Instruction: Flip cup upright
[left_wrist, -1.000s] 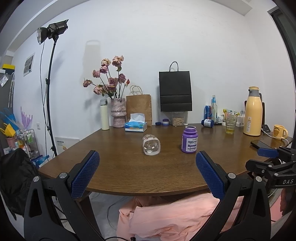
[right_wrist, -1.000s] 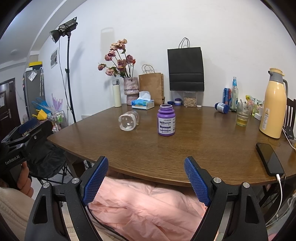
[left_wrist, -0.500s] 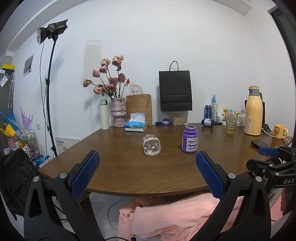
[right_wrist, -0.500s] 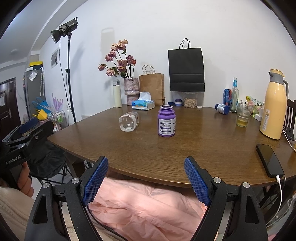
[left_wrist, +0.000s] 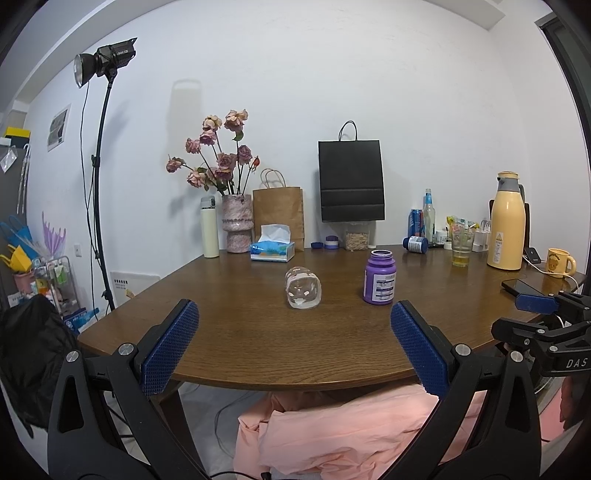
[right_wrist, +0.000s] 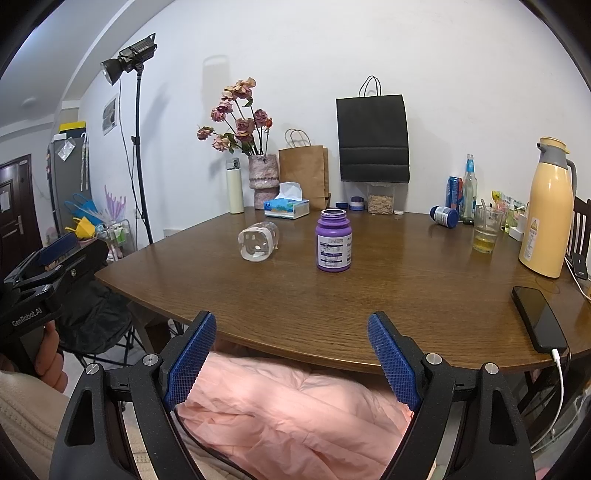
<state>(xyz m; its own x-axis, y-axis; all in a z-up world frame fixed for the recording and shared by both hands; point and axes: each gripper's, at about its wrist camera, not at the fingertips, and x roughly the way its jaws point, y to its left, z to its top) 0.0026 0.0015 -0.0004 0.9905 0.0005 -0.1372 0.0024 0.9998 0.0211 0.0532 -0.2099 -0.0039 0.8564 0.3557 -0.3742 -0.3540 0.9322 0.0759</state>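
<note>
Clear cup (left_wrist: 303, 291) lay on its side near the middle of the wooden table (left_wrist: 229, 332), base toward the cameras, probably empty though hard to judge through the glass; just beside it, upright and apart, a purple bottle (left_wrist: 379, 277). Left gripper (left_wrist: 293, 347) and right gripper (right_wrist: 291, 358) hung short of the table's near edge, jaws spread wide, gripping nothing, well apart from the cup.
</note>
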